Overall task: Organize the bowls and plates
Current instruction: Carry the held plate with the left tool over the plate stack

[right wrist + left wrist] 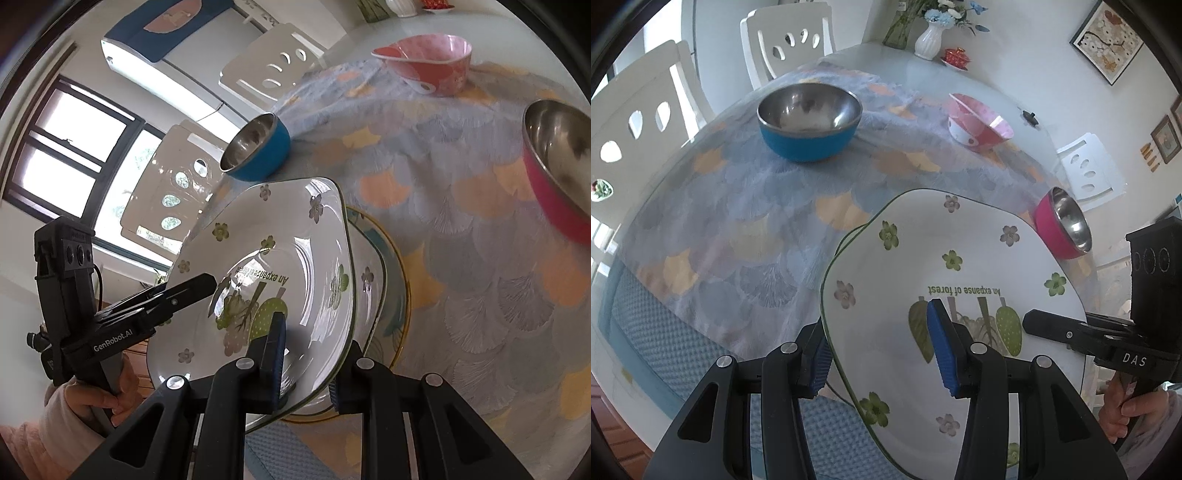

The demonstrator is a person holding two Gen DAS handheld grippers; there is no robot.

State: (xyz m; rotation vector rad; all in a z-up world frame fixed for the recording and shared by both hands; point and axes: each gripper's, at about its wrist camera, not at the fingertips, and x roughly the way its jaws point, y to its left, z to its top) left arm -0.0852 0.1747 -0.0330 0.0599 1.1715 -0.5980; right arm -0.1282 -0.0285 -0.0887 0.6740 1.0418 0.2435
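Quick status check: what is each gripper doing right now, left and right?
Left gripper: closed on the near-left rim of the flowered plate.
Right gripper: closed on the opposite rim of the same plate, which is tilted above other plates.

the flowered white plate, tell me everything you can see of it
The flowered white plate is glossy, ceramic-looking and rounded-square with a thin green rim, small green and mauve flowers, a leafy print and the words "An expanse of forest". It is held tilted above other plates stacked on the table. The left hand-held gripper and the right hand-held gripper each clamp an edge, one pad on its face, one beneath.
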